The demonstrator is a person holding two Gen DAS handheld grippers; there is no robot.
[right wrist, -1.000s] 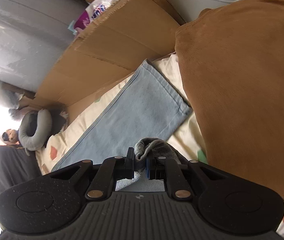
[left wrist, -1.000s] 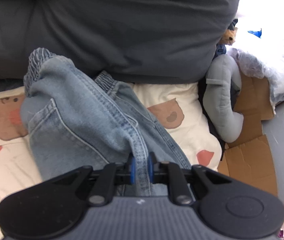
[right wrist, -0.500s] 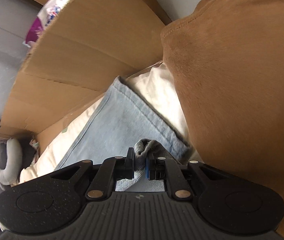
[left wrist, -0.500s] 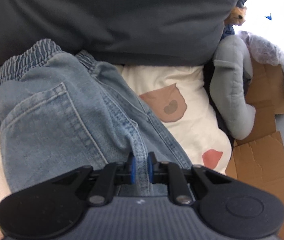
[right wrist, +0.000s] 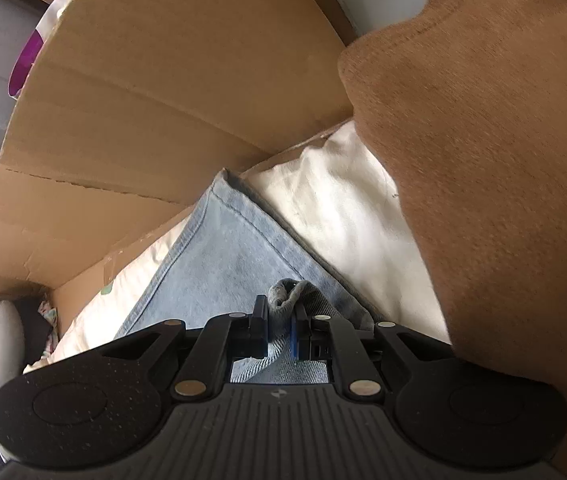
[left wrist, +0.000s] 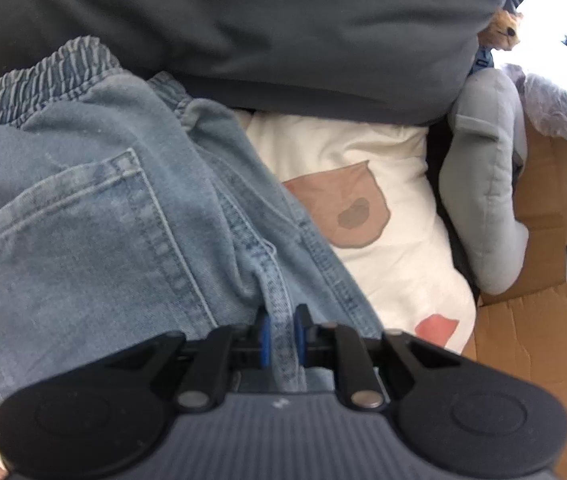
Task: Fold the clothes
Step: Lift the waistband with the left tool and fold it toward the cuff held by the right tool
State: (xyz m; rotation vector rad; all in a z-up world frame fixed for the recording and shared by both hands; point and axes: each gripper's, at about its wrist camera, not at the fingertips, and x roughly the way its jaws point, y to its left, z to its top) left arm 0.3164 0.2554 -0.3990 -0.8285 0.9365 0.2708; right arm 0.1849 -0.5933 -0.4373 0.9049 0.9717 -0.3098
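A pair of light blue jeans point(left wrist: 95, 216) lies on a cream bedspread with bear prints point(left wrist: 347, 184). In the left wrist view the elastic waistband point(left wrist: 43, 76) and a back pocket face me. My left gripper point(left wrist: 282, 332) is shut on a stitched seam of the jeans. In the right wrist view a flat leg point(right wrist: 227, 248) reaches to its hem by the cardboard. My right gripper point(right wrist: 281, 320) is shut on a bunched fold of the jeans' denim just above that leg.
A dark grey pillow point(left wrist: 243, 24) lies behind the waistband. A grey neck pillow point(left wrist: 483, 184) and cardboard point(left wrist: 531, 320) are at the right. In the right wrist view a brown cushion point(right wrist: 495, 184) crowds the right and a cardboard wall point(right wrist: 163, 92) stands behind the hem.
The left gripper has drawn the waistband end lower and flatter on the bedspread. The right gripper has carried its fold forward, closer to the leg hem and the cardboard.
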